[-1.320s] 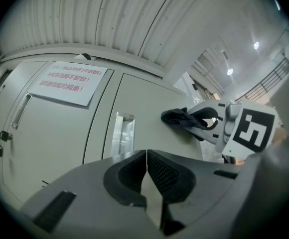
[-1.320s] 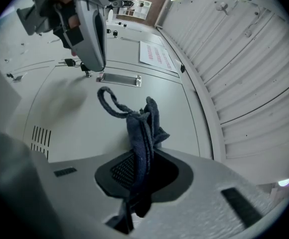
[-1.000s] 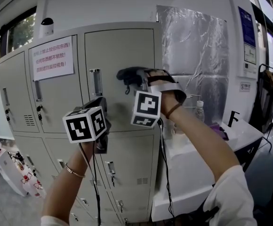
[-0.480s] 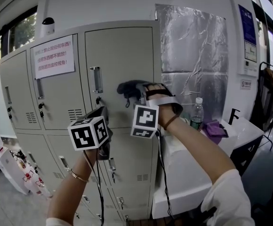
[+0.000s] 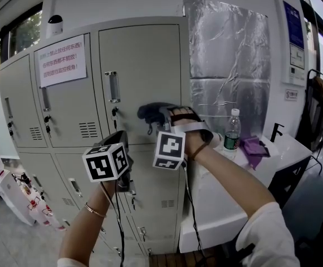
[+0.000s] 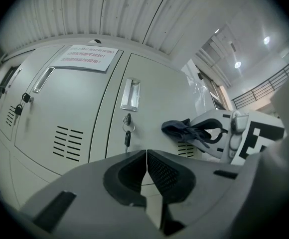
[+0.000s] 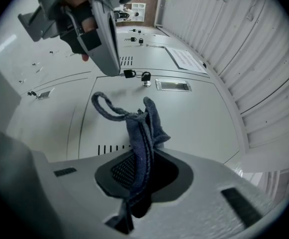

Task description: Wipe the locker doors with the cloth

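I am watching my right gripper (image 7: pixel 140 169) clamping a dark blue cloth (image 7: pixel 140 126). The cloth is limp and folded, with a stitched hem and a loose loop, and its lower end is vanishing between the ribbed pads. It is hanging right at the smooth grey metal locker door (image 5: pixel 142 60), by the slotted vent, though I am failing to tell whether it is touching. My left gripper (image 6: pixel 147 169) is holding its jaws together on nothing, pointing at the door below the dangling key (image 6: pixel 127 137). In the head view its marker cube (image 5: pixel 106 161) is hiding the tips. The paper notice (image 5: pixel 60 61) is showing print too small to read.
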`<state>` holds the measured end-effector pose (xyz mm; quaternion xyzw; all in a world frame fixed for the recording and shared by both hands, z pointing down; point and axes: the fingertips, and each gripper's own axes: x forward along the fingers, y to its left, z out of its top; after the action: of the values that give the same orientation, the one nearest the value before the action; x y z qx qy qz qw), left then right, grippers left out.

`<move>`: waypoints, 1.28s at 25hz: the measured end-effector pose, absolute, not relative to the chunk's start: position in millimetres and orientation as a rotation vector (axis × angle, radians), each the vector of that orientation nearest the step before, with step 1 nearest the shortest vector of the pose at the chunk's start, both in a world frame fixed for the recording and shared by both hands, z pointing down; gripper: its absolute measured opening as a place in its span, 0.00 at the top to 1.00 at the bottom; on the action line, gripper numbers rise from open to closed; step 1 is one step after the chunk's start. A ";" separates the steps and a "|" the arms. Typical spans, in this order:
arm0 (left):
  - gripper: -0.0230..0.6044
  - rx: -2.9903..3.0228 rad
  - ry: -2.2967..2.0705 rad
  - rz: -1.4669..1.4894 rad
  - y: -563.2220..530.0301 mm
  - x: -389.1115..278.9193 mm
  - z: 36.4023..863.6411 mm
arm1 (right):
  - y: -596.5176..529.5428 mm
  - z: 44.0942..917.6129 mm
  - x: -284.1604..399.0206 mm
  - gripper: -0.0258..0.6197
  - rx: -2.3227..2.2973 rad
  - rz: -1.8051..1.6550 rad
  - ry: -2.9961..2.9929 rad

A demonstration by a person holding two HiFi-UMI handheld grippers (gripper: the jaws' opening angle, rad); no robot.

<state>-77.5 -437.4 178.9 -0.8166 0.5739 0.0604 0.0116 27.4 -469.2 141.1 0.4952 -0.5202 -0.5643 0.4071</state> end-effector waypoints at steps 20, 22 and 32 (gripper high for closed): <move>0.95 -2.550 1.804 0.124 -444.2 -77.8 234.5 | -468.3 224.6 24.5 0.89 1.184 -1.348 -1.411; 0.95 -2.543 1.818 0.125 -444.2 -80.3 237.7 | -468.6 230.8 23.1 0.89 1.170 -1.345 -1.415; 0.95 -2.556 1.859 0.081 -451.8 -88.5 269.6 | -469.2 265.4 20.5 0.89 1.117 -1.327 -1.435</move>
<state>-88.5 -451.8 269.6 -0.8084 0.5880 0.0257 -0.0101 20.5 -469.2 265.4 0.4480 -0.5753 -0.5319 0.4307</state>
